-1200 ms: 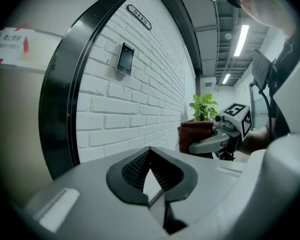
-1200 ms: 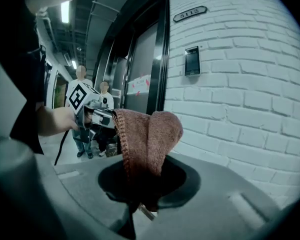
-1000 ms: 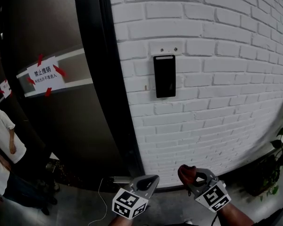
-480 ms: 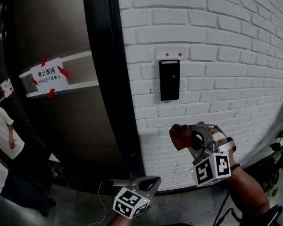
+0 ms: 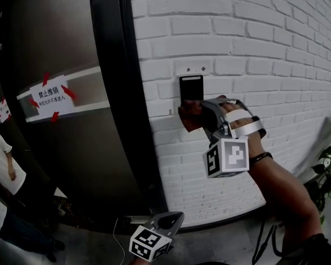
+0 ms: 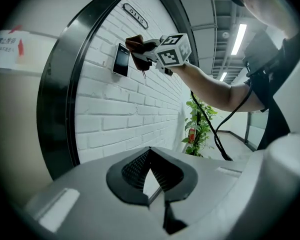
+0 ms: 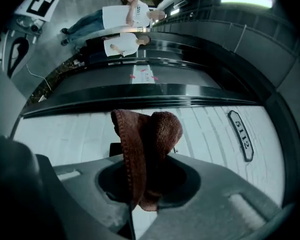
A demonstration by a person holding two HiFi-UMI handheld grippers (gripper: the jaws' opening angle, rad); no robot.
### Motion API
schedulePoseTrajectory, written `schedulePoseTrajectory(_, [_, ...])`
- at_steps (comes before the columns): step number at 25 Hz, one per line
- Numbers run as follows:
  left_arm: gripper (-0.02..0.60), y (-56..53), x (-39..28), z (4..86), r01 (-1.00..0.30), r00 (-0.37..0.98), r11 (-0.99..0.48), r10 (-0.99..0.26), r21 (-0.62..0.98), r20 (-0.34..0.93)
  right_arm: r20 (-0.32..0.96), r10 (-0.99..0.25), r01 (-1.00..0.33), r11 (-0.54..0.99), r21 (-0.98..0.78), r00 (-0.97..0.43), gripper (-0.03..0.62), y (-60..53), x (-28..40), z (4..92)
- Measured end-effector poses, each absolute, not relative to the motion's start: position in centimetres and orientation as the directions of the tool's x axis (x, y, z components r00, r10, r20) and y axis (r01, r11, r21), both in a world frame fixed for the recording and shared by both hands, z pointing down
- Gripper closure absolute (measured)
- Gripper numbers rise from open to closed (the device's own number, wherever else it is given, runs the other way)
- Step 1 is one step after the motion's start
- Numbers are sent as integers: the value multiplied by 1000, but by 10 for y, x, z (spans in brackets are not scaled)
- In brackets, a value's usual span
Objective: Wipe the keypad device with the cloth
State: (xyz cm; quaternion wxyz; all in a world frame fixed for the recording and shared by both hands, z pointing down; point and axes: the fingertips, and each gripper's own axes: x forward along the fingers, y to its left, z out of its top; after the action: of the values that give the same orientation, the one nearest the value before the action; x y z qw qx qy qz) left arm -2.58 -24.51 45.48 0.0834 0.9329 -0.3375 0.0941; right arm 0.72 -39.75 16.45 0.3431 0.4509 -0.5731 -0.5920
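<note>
Since half a second ago, the right gripper (image 5: 205, 116) has climbed from below the keypad device (image 5: 191, 87) and now holds the cloth (image 5: 188, 116) over the panel's lower half. I cannot tell whether it is touching yet. The device sits on the white brick wall (image 5: 254, 48), just right of the dark door frame (image 5: 113, 93). The jaws are clamped on a fold of the brown cloth, and a bunched lobe pokes out past the tips. It looks soft, light and limp, so I judge the lobe will flatten under light pressure and glide over the glossy, rigid panel. The grip on the fold seems the right place. The left gripper (image 5: 166, 223) has stayed low and near, its jaws all but together and empty.
</note>
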Motion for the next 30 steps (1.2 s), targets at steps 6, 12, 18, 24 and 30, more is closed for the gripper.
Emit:
schedulePoseTrajectory(6, [566, -246, -28, 455, -654, 748, -750, -623, 99, 227, -226, -916, -64, -218, 974, -330, 539, -413, -7, 133])
schedulePoseTrajectory(12, [566, -249, -34, 456, -671, 734, -735, -641, 96, 223, -296, -907, -66, -290, 955, -299, 539, -425, -10, 108])
schedulePoseTrajectory(18, [566, -253, -39, 456, -680, 726, -729, -652, 79, 220, -322, -905, -60, -318, 946, -277, 539, -437, -16, 101])
schedulePoseTrajectory(24, [565, -253, -40, 456, -679, 727, -728, -649, 95, 223, -331, -910, -42, -331, 943, -249, 539, -454, -15, 109])
schedulePoseTrajectory(30, [565, -255, -41, 454, -680, 726, -728, -654, 84, 214, -335, -912, -66, -329, 942, -237, 539, -456, -14, 112])
